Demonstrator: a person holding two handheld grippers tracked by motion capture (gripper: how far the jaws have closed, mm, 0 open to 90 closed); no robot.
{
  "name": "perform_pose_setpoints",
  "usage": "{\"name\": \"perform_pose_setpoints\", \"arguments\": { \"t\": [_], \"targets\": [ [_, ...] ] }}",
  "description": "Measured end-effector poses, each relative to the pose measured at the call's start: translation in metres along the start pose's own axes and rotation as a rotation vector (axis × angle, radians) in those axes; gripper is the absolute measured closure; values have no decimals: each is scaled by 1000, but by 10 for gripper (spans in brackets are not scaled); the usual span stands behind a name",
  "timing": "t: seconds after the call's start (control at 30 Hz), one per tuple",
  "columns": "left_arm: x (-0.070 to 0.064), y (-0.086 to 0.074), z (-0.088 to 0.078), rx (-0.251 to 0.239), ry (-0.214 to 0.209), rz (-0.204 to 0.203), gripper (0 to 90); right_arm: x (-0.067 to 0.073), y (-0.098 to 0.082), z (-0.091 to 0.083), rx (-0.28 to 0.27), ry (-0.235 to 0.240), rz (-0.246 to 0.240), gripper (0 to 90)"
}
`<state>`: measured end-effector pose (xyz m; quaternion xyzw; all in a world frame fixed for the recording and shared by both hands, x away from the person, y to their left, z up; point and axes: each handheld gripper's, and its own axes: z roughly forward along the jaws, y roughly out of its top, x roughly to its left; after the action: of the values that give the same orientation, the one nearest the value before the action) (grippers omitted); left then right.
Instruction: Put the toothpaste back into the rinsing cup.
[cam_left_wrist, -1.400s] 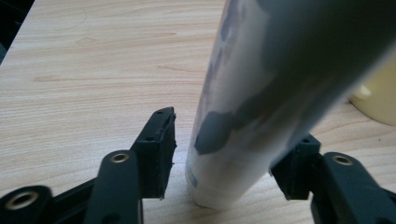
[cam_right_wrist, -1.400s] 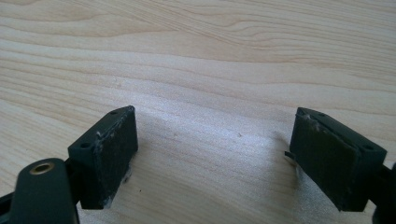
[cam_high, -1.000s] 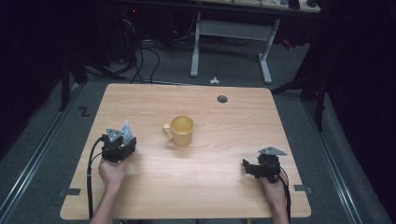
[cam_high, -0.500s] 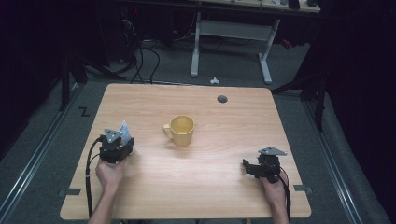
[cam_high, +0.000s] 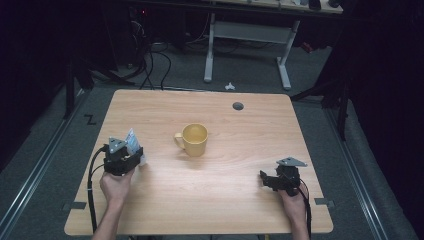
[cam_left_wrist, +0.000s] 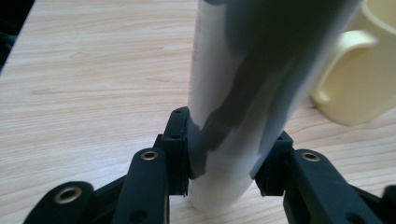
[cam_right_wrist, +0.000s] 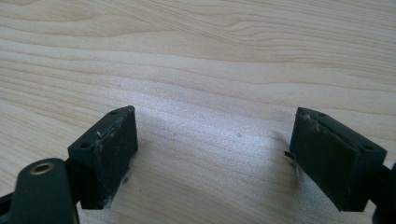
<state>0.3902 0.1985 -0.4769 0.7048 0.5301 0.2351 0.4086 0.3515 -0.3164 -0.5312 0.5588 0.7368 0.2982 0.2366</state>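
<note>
Mug (cam_high: 194, 138) sits about mid-tabletop (cam_high: 210, 205), handle pointing toward the person's left, and that's my reference for everything here. Off to the mug's left, a bit nearer the person, the left gripper (cam_high: 131, 156) has its fingers (cam_left_wrist: 177, 149) clamped on a pale sachet-like packet (cam_left_wrist: 243, 93); it stands upright between the pads, white with a grey-blue print, and in the left gripper view the mug's handle (cam_left_wrist: 341, 56) is right behind it. I can't tell whether the packet's bottom edge rests on the wood or hangs just above it. The right gripper (cam_high: 266, 180) is way off to the mug's right and closer to the person, fingers (cam_right_wrist: 109, 154) spread wide with nothing but bare wood grain between them. My read on progress: the pick-up part looks done, since the packet is firmly held, but it's not over the mug yet, so carrying it across and dropping or emptying it in is what's left, if that's the plan. Can't see inside the mug well enough to say whether anything's in there. The right hand (cam_high: 295, 207) looks idle for now.
</note>
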Motion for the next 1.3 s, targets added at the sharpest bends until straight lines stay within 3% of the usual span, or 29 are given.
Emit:
{"name": "perform_pose_setpoints", "arguments": {
  "t": [0.23,0.93,1.3],
  "targets": [
    [-5,5,-6,-3,-42,4,633,0,0,0,-1,0,-2,153],
    [-8,12,-13,12,-74,10,636,0,0,0,-2,0,-4,153],
    [-13,19,-15,12,-115,18,635,0,0,0,-1,1,-3,153]
  ]
}}
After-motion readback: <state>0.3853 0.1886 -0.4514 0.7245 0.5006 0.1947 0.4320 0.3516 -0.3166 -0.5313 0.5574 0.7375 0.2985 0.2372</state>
